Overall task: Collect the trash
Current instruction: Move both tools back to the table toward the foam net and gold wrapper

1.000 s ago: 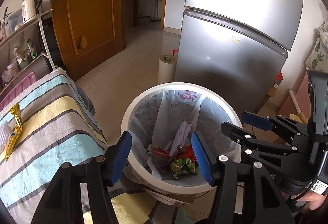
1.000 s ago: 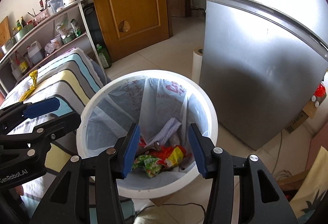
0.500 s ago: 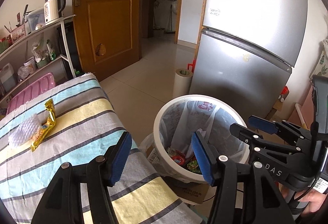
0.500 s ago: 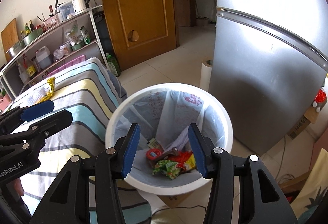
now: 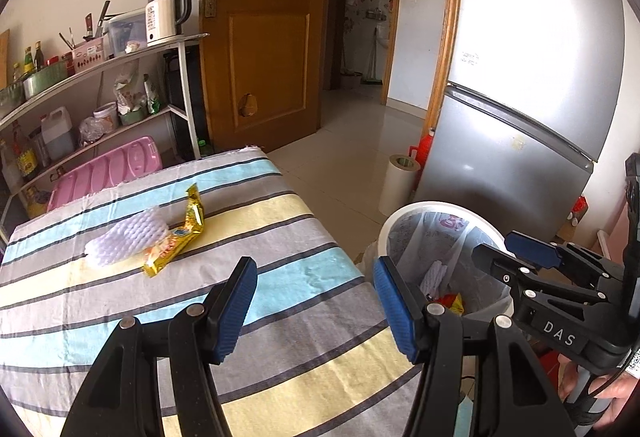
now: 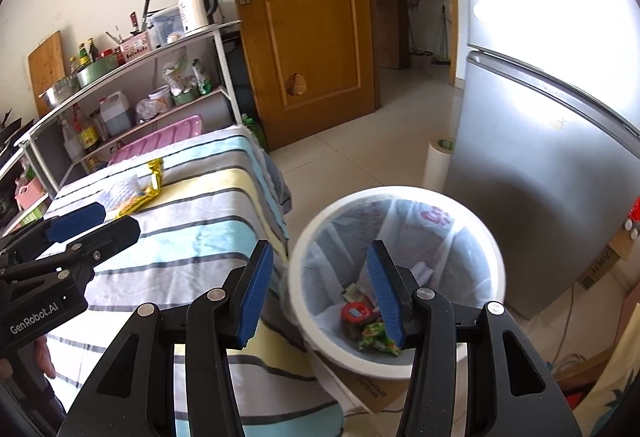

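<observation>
A white bin (image 6: 394,197) lined with a clear bag stands beside the striped table (image 5: 280,221); wrappers (image 6: 372,333) lie at its bottom. On the cloth lie a gold snack wrapper (image 5: 180,235) and a white foam net sleeve (image 5: 128,239), side by side. My left gripper (image 5: 314,307) hangs open over the table's near right part, nothing between its blue pads. My right gripper (image 6: 318,295) is open too, at the bin's near-left rim, empty. Each gripper shows in the other's view: the right gripper (image 5: 532,257) and the left gripper (image 6: 80,217).
A silver fridge (image 5: 528,109) stands right behind the bin (image 5: 440,209), with a paper roll (image 5: 398,183) on the floor beside it. A shelf rack (image 5: 100,77) with a kettle, bottles and a pink tray sits left of a wooden door (image 5: 264,37).
Both grippers pulled back from over the bin and swung left and upward. The table with the gold wrapper and foam sleeve came into the left view. Both stayed open and empty.
</observation>
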Action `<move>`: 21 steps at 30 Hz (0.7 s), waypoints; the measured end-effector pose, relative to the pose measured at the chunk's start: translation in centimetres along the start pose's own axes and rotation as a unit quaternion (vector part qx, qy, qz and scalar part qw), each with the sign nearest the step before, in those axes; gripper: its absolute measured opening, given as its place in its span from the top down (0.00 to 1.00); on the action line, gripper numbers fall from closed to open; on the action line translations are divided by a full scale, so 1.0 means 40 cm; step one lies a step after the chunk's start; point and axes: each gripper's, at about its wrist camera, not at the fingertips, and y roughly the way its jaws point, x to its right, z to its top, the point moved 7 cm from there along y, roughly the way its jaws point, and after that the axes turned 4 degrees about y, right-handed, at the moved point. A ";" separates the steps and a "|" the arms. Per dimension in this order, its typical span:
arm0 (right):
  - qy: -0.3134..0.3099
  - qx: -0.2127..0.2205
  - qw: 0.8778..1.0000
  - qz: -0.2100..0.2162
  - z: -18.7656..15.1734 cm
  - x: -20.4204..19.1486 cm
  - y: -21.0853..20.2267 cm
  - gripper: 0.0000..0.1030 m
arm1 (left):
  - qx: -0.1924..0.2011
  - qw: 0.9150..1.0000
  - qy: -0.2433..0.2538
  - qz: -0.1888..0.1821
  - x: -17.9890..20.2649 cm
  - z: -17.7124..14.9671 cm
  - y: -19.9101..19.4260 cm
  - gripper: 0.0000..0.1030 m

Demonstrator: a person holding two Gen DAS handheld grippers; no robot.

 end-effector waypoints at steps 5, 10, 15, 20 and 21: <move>-0.018 -0.005 1.000 0.020 0.000 -0.093 0.014 0.51 | 0.004 1.000 -0.022 0.021 -0.103 -0.016 -0.035 0.41; -0.043 -0.011 0.998 0.039 0.012 -0.200 0.039 0.51 | 0.008 0.997 -0.055 0.054 -0.235 -0.031 -0.061 0.41; -0.053 -0.017 0.997 0.058 0.019 -0.296 0.072 0.50 | 0.005 0.994 -0.073 0.082 -0.364 -0.048 -0.078 0.41; -0.071 -0.032 0.994 0.070 0.014 -0.390 0.121 0.50 | 0.004 0.990 -0.094 0.102 -0.474 -0.058 -0.082 0.41; -0.076 -0.035 0.994 0.072 0.014 -0.410 0.131 0.50 | 0.005 0.990 -0.098 0.099 -0.491 -0.056 -0.083 0.41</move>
